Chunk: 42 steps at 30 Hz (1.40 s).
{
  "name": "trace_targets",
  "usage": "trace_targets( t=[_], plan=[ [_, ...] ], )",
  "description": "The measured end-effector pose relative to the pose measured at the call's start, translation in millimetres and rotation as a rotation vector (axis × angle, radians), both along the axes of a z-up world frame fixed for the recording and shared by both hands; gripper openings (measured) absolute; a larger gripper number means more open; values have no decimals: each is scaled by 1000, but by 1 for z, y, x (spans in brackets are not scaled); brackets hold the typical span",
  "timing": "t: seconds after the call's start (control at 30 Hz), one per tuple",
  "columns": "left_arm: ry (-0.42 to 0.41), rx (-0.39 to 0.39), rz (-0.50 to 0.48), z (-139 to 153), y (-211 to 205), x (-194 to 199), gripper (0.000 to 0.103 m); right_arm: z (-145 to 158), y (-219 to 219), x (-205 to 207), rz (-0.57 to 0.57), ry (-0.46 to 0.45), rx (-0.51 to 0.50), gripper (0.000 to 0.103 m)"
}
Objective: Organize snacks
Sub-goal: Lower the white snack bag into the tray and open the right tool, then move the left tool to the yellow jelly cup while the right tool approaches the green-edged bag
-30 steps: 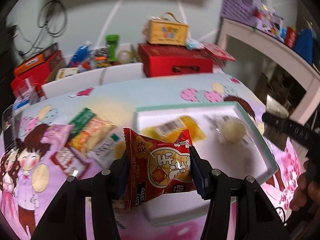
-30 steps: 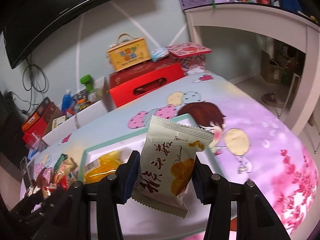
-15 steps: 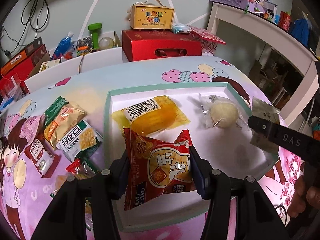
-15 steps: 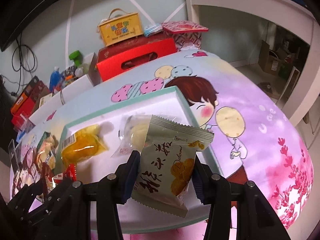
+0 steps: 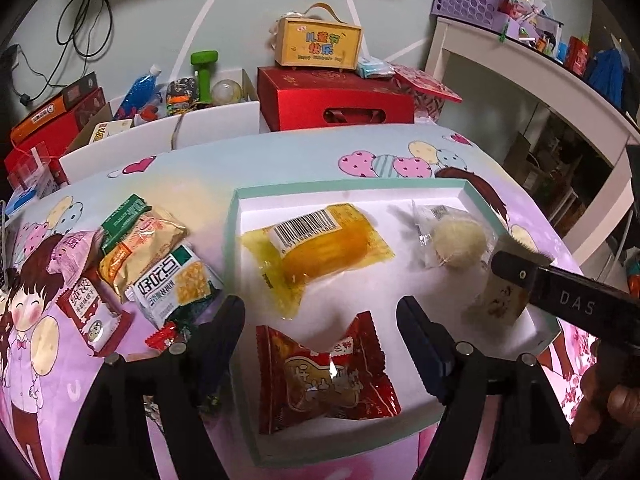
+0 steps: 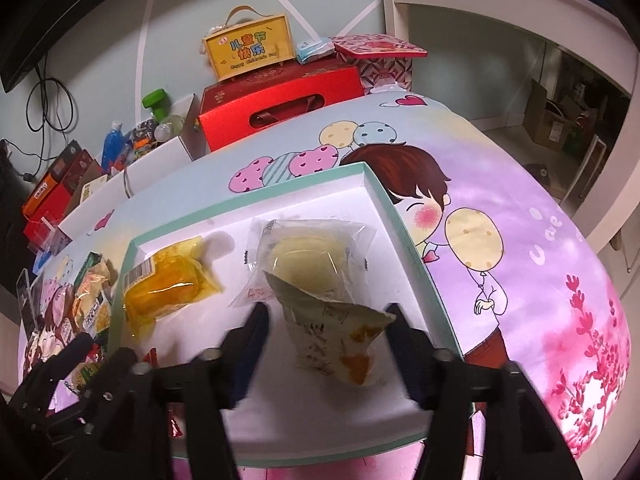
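Observation:
A white tray with a teal rim [image 5: 236, 240] [image 6: 404, 220] lies on the cartoon tablecloth. My left gripper [image 5: 320, 320] is open above a red snack packet [image 5: 324, 372] that lies in the tray's near part. My right gripper [image 6: 328, 324] is open around a pale green cookie packet [image 6: 332, 340] lying in the tray; it also shows in the left wrist view [image 5: 500, 300]. A yellow packet [image 5: 316, 248] [image 6: 168, 284] and a clear-wrapped round pastry [image 5: 456, 240] [image 6: 304, 260] lie further in.
Several loose snack packets [image 5: 160, 272] lie on the cloth left of the tray. A red gift box [image 5: 332, 100] with a yellow box [image 5: 316, 46] on it stands behind the table. A white shelf [image 5: 540, 80] is at the right.
Both grippers have opened and let go of their packets. The red packet and the pale green packet now lie in the tray.

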<state>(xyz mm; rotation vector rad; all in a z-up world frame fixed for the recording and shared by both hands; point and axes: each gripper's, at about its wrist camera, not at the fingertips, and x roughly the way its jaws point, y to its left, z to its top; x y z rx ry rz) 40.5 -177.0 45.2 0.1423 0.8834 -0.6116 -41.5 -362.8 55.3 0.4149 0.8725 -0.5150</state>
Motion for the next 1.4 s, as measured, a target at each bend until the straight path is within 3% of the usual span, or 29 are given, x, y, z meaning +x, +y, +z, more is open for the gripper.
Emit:
trace_targets(
  t=[0.07,0.2,0.3,0.37,0.4,0.77,1.23,1.4],
  plan=[
    [-4,-9,15,1,4,2,95,-1,-1,0,-6,-2,7,73],
    [-15,-22,46,3,11,6,96,-2,-4,0,-15,-6,17,82],
    [-14,-31,82,4,17,10,97,-5,-4,2,-5,-2,20,83],
    [-12,-43,113,4,23,14,98,-6,-3,4,5,5,17,92],
    [-11,-48,128,4,26,16,98,-7,-2,5,9,8,13,102],
    [-4,-42,216,2,50,29,99,-6,8,10,56,2,-31,103],
    [26,-30,225,4,66,34,99,-8,21,19,104,21,-57,103],
    [18,-10,311,10,95,44,99,2,28,19,92,-21,-87,103]
  ],
)
